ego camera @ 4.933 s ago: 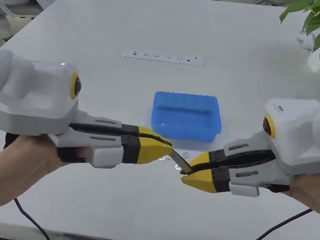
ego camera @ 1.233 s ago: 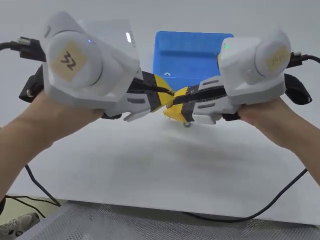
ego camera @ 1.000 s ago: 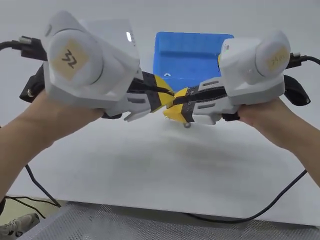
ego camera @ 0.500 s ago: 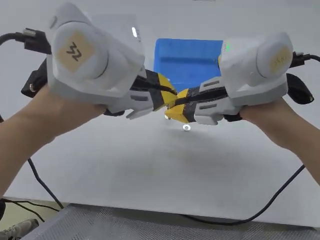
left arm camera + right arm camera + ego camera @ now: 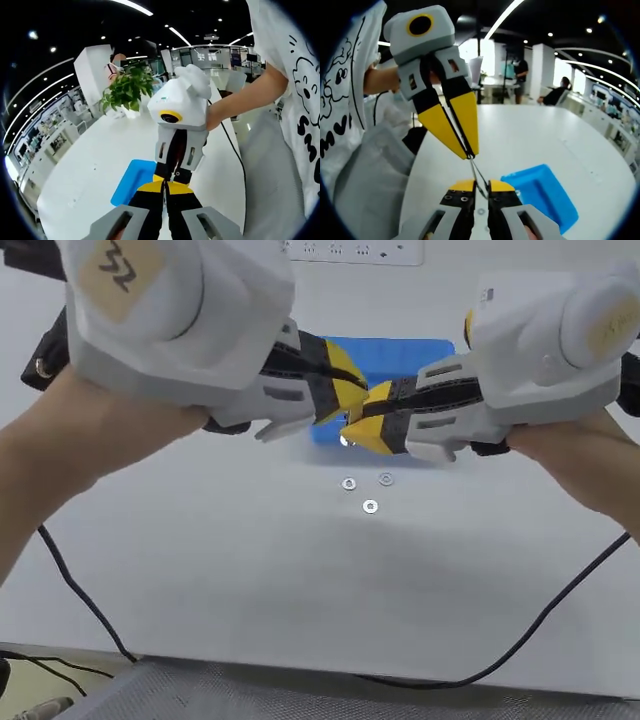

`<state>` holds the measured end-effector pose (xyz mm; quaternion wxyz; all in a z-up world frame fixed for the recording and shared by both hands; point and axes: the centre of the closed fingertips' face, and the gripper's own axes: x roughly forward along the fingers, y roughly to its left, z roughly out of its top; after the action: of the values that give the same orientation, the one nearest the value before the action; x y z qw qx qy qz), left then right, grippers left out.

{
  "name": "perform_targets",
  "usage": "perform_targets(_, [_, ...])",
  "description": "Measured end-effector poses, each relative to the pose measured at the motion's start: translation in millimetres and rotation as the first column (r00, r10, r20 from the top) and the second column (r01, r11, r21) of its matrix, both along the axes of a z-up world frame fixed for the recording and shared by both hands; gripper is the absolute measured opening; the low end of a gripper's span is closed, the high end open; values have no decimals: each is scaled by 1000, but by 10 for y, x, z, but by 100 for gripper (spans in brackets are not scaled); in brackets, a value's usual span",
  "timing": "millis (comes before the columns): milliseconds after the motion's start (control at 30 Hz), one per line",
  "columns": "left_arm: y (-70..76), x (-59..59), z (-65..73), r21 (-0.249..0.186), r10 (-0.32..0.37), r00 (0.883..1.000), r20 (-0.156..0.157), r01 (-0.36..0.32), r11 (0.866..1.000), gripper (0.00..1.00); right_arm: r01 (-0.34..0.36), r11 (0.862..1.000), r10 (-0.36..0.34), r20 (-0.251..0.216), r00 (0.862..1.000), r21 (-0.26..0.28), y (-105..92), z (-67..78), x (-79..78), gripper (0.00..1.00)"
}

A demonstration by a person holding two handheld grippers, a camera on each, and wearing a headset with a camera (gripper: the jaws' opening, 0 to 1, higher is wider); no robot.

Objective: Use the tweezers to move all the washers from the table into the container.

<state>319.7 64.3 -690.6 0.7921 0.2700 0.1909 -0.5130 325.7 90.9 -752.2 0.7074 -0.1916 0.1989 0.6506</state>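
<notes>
My left gripper and right gripper meet tip to tip above the table, in front of the blue container. In the right gripper view the left gripper is shut on the top end of thin metal tweezers. Their lower part runs down between the nearly closed jaws of my right gripper. Three washers lie on the white table below the tips. The tweezers' tip is hidden in the head view. The blue container looks empty.
A white power strip lies at the far edge of the table. A black cable trails from the right gripper over the near edge, another cable hangs at the left. A potted plant stands at a far corner.
Both grippers have risen together off the table and moved toward the container. Three washers now show beneath them where one showed before. The head camera has tilted too.
</notes>
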Motion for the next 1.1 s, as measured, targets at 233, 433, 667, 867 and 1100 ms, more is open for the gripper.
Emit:
perform_targets(233, [27,58,43,29,-3,1000,31,2,1000,0,-3,1000,3,23,1000,5,23,14,114,5])
perform_targets(433, [59,166,21,31,17,999,39,-19,999,0,6,1000,-7,24,1000,18,53,-19,246,5])
perform_targets(667, [52,370,-86,37,49,997,54,-51,998,0,37,999,-37,37,999,2,65,-105,442,5])
perform_targets(867, [46,506,-275,17,80,996,31,-81,997,0,67,997,-66,22,998,-26,36,-309,575,5])
perform_targets(1100, [27,599,-411,33,97,995,21,-97,995,0,83,995,-83,1,997,-54,35,-474,661,5])
